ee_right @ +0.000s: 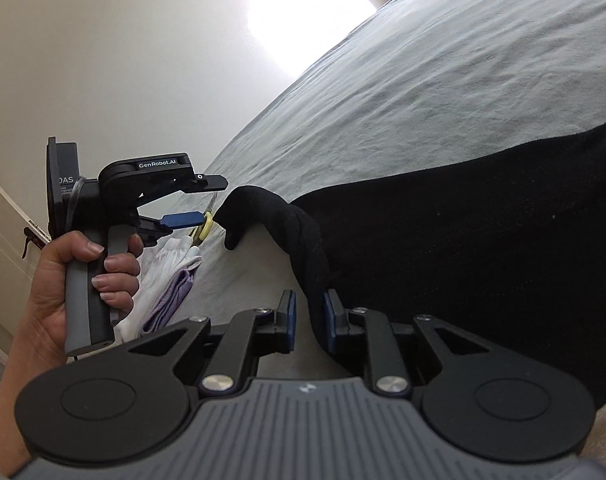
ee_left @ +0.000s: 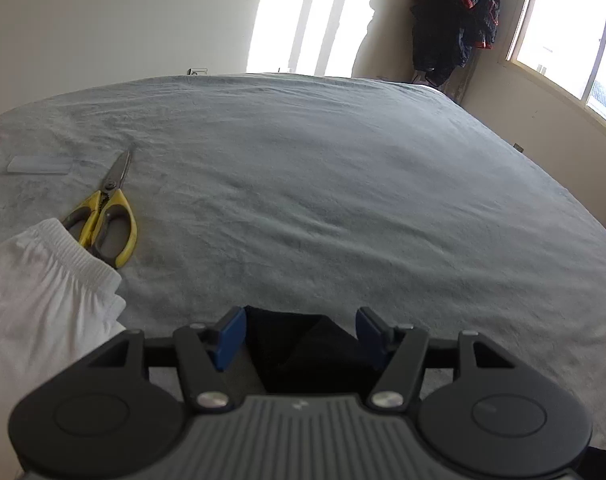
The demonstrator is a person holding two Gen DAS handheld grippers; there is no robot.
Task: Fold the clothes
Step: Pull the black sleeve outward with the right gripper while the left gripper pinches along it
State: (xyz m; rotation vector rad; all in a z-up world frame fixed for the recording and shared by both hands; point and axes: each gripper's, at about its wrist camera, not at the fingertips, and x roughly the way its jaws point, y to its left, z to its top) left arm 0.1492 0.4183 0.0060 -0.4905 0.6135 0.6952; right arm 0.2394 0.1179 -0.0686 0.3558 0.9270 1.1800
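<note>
Gripping a strip of the black garment, the right gripper has its 2 blue-padded fingers nearly together, clamped on a rolled edge of the fabric that rises up between them. The rest of the garment spreads over the grey bed to the right. The left gripper hovers with its fingers apart, and a dark fold of the same cloth lies between them without being pinched. A white folded garment sits at the left, touching yellow scissors. A small white strip lies farther back. To fold well, the left fingers probably need to close on the free edge, then both grippers lift together and keep the cloth taut. Steering away from the scissors seems wise, since fabric could snag there.
</note>
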